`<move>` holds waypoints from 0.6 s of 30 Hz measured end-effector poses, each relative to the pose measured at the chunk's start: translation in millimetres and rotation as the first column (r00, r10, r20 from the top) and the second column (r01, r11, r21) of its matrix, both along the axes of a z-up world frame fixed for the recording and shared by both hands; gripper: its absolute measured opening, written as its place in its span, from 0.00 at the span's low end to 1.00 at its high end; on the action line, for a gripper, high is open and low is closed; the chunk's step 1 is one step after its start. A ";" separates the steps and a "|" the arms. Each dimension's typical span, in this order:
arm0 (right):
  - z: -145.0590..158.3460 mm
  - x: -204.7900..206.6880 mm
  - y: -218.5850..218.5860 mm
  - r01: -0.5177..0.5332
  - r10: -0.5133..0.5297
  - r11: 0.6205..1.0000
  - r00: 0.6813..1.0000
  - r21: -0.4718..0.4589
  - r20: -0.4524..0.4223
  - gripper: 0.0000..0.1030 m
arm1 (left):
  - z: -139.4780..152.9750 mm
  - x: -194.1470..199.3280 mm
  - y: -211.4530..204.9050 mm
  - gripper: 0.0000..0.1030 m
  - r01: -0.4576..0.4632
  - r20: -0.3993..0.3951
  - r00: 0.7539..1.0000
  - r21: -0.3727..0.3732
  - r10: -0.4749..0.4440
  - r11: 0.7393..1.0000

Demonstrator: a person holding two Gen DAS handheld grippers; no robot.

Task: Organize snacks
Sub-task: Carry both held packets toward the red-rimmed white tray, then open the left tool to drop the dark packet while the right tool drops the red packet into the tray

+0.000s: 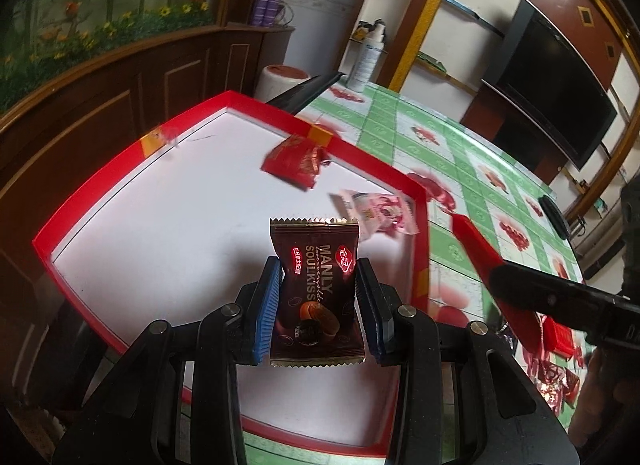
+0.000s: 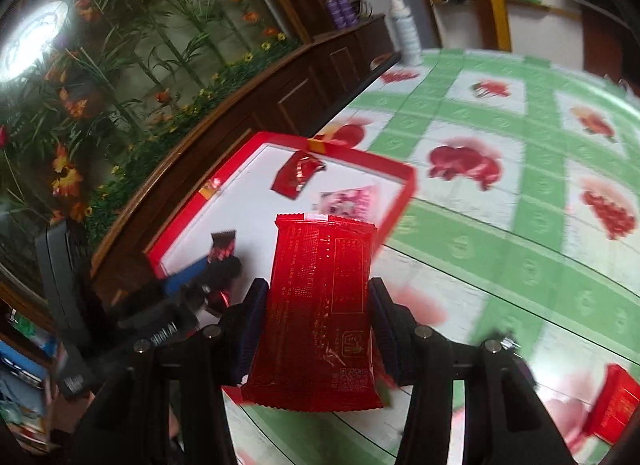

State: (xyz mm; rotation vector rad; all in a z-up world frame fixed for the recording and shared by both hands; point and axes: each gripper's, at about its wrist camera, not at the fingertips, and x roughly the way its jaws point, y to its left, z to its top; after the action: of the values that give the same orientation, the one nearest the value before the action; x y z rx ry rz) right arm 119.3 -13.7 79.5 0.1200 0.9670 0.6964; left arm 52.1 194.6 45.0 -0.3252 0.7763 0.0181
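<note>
Left tool (image 1: 316,297): closed on the brown snack packet (image 1: 316,293), blue pads (image 1: 266,305) pressing both sides; packet upright, printed "MANLY SOULKISS".
Left tool pose: held over the white floor of the red-rimmed tray (image 1: 120,153), pointing into it; whether the packet touched the floor could not be told.
Right tool (image 2: 316,317): closed on the long red snack packet (image 2: 320,313), gripped at mid-length, upper end projecting past the fingertips.
Right tool pose: above the table (image 2: 500,225) just beside the tray's near rim (image 2: 400,201), aimed toward the tray; seen in the left wrist view as a dark body with the red packet sticking out (image 1: 476,253).
Tray contents: crumpled red wrapper (image 1: 296,161) near the far rim; pink-and-white packet (image 1: 376,213) by the right rim, close beyond the brown packet. Both blurred.
Table surroundings: green-and-white checked cloth with red fruit prints; more red packets at the lower right (image 2: 616,405), well apart from the tray.
Far end: white spray bottle (image 2: 404,33) standing at the table's edge; dark wooden cabinet (image 2: 280,97) behind the tray.
Obstructions: the pink-and-white packet lay between the red packet's tip and the open tray floor.
</note>
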 end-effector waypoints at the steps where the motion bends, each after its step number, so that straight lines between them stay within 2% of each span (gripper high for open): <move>1: -2.7 5.8 6.9 -0.008 0.008 1.000 1.000 0.012 -0.021 0.51 | -2.1 1.4 2.6 0.36 -0.006 -0.006 1.000 -0.002 0.006 1.000; 5: -16.6 27.3 31.8 -0.040 0.045 0.998 0.993 0.049 -0.113 0.51 | -8.8 5.4 9.4 0.36 -0.018 -0.028 0.999 -0.016 0.017 1.000; 8: -27.0 41.9 49.6 -0.048 0.053 0.998 0.987 0.042 -0.148 0.51 | -11.4 7.2 11.2 0.36 -0.021 -0.036 0.999 -0.019 0.020 1.000; 13: -40.3 61.1 66.5 -0.039 0.041 0.999 0.986 0.016 -0.162 0.51 | -15.5 9.3 9.6 0.36 -0.005 -0.052 0.999 -0.018 0.004 1.000; 18: -47.6 76.0 71.3 -0.012 0.007 0.999 0.994 -0.048 -0.107 0.51 | -17.2 7.0 2.1 0.36 0.042 -0.066 0.997 -0.031 -0.044 0.999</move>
State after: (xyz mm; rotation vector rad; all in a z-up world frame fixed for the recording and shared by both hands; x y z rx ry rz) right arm 195.3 57.6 31.8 0.1108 1.0871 0.6803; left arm 59.1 196.7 27.7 -0.3371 0.8502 -0.0235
